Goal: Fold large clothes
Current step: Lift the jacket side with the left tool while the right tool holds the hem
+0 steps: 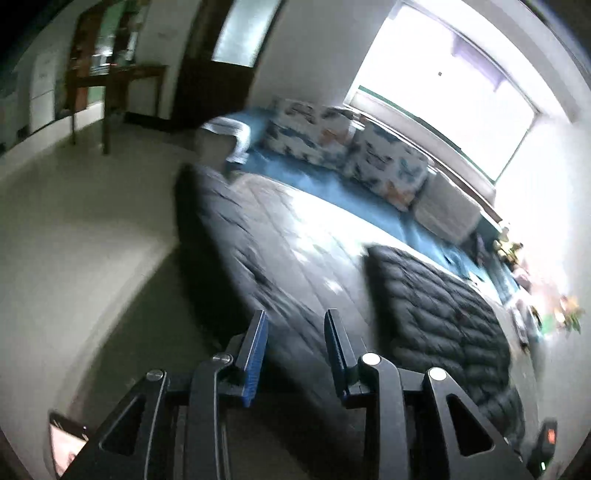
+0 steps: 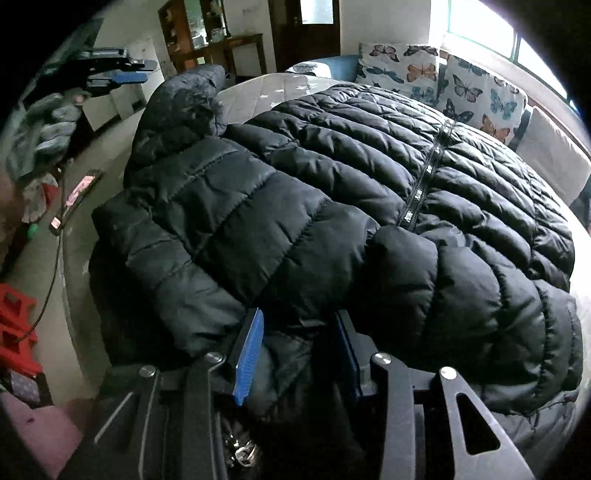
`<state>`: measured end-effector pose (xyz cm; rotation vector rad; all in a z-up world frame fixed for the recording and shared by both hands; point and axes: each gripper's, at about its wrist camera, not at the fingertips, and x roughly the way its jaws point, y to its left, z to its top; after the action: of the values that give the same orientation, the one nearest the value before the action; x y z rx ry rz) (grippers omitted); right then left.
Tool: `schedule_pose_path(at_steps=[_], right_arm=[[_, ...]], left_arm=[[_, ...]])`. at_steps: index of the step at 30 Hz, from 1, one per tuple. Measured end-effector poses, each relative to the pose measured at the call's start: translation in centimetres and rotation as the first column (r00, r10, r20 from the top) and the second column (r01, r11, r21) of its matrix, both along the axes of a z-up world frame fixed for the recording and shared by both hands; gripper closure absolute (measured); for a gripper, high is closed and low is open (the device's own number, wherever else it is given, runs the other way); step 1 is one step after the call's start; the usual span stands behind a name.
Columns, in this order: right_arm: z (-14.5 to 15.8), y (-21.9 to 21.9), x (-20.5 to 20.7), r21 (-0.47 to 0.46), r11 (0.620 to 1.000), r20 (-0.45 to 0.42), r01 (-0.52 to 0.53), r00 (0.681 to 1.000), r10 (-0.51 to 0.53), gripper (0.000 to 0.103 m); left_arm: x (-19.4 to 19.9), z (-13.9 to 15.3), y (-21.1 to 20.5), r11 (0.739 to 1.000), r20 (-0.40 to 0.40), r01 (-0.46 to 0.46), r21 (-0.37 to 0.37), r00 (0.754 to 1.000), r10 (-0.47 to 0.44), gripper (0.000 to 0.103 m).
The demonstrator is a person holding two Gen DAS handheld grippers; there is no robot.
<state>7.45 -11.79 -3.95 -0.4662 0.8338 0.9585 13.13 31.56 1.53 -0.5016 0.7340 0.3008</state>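
A black puffer jacket (image 2: 369, 177) lies spread on the grey quilted bed (image 2: 266, 88), its hood (image 2: 184, 96) at the far left and one sleeve (image 2: 258, 229) folded across the body. My right gripper (image 2: 300, 314) sits at the jacket's near edge, shut on a thick fold of it; the jacket hides the right fingertip. In the left wrist view, which is blurred, the jacket (image 1: 436, 314) lies to the right and my left gripper (image 1: 295, 314) hangs open over the quilt (image 1: 277, 229) with nothing between its blue pads. That left gripper (image 2: 147, 72) also shows off the bed's left side, held by a gloved hand (image 2: 55, 122).
Butterfly pillows (image 2: 461, 85) line the bed's far side under a bright window (image 1: 461, 81). A phone (image 2: 79, 192) lies at the bed's left edge. Red crates (image 2: 14, 332) stand on the floor at left. A wooden table (image 2: 236, 48) and a dark door (image 2: 303, 29) are beyond.
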Motion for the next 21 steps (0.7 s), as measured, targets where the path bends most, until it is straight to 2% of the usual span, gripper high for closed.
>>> schedule_pose_path(at_steps=[2,5,10,15,17,19,21], right_arm=[[-0.1,0.2,0.0,-0.006,1.000,0.004,-0.005,1.000,0.005,0.059],[-0.2,0.4,-0.3,-0.017,1.000,0.012,-0.007,1.000,0.007,0.059],[-0.1,0.3,0.1,-0.007,1.000,-0.007,-0.003,1.000,0.003,0.059],[-0.2,0.3,0.4,-0.001,1.000,-0.023,0.005,1.000,-0.005,0.058],[-0.3,0.3,0.4,-0.004,1.000,-0.021,-0.001,1.000,0.000,0.058],[-0.4,0.2,0.6,0.000,1.000,-0.029,-0.002,1.000,0.002,0.057],[-0.4,0.2,0.7,0.006,1.000,-0.035,-0.002,0.999,0.002,0.057]], left_arm=[[1.4,-0.7,2.2,1.000,0.006,-0.004,-0.027,1.000,0.005,0.068],[3.6,-2.8,4.9,0.996,-0.027,-0.035,-0.084,0.999,0.033,0.069],[7.4,-6.8,8.1,0.993,-0.110,-0.093,-0.076,0.990,0.084,0.069],[11.0,-11.5,10.9,0.985,-0.196,-0.168,-0.037,0.968,0.158,0.068],[11.5,-13.1,11.7,0.981,-0.216,-0.187,-0.060,0.961,0.170,0.068],[11.8,-13.4,11.9,0.979,-0.210,-0.188,-0.072,0.963,0.170,0.068],[11.1,-12.3,11.6,0.982,-0.185,-0.173,-0.070,0.970,0.158,0.068]])
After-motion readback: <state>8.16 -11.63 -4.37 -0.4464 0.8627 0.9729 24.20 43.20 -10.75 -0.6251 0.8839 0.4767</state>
